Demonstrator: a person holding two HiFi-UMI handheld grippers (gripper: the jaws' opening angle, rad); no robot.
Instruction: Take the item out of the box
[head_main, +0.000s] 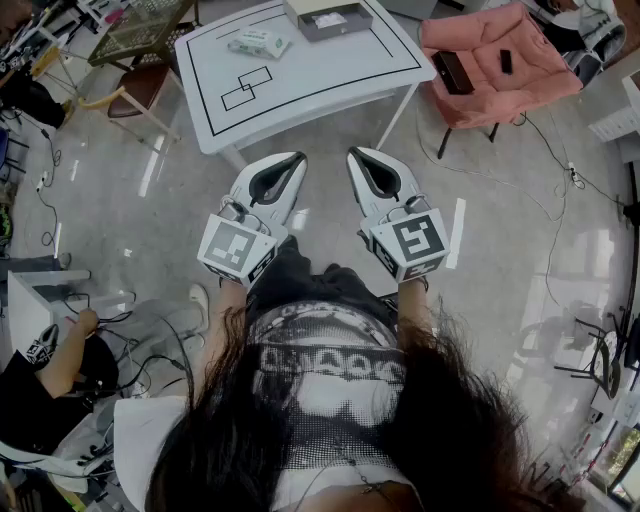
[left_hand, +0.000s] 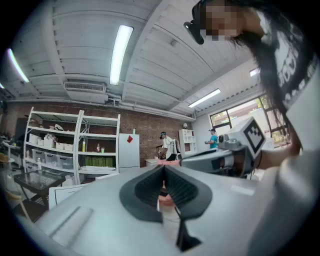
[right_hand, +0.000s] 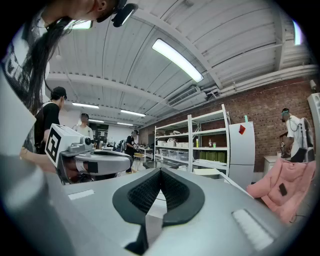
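Note:
A grey open box (head_main: 343, 33) stands at the far edge of the white table (head_main: 300, 80), with a white item (head_main: 330, 19) lying inside it. A pale green packet (head_main: 258, 42) lies to the left of the box. Both grippers hang over the floor in front of the table, well short of it, side by side and pointing toward it. My left gripper (head_main: 296, 157) (left_hand: 163, 168) is shut with nothing between its dark pads. My right gripper (head_main: 355, 153) (right_hand: 161, 171) is also shut and empty. Each gripper view looks out level across the room, not at the box.
A pink armchair (head_main: 500, 60) holding dark devices stands right of the table. A wooden chair (head_main: 140, 85) and a mesh rack are to its left. A seated person (head_main: 50, 370) and cables occupy the floor at lower left. Metal shelves (right_hand: 200, 145) line the brick wall.

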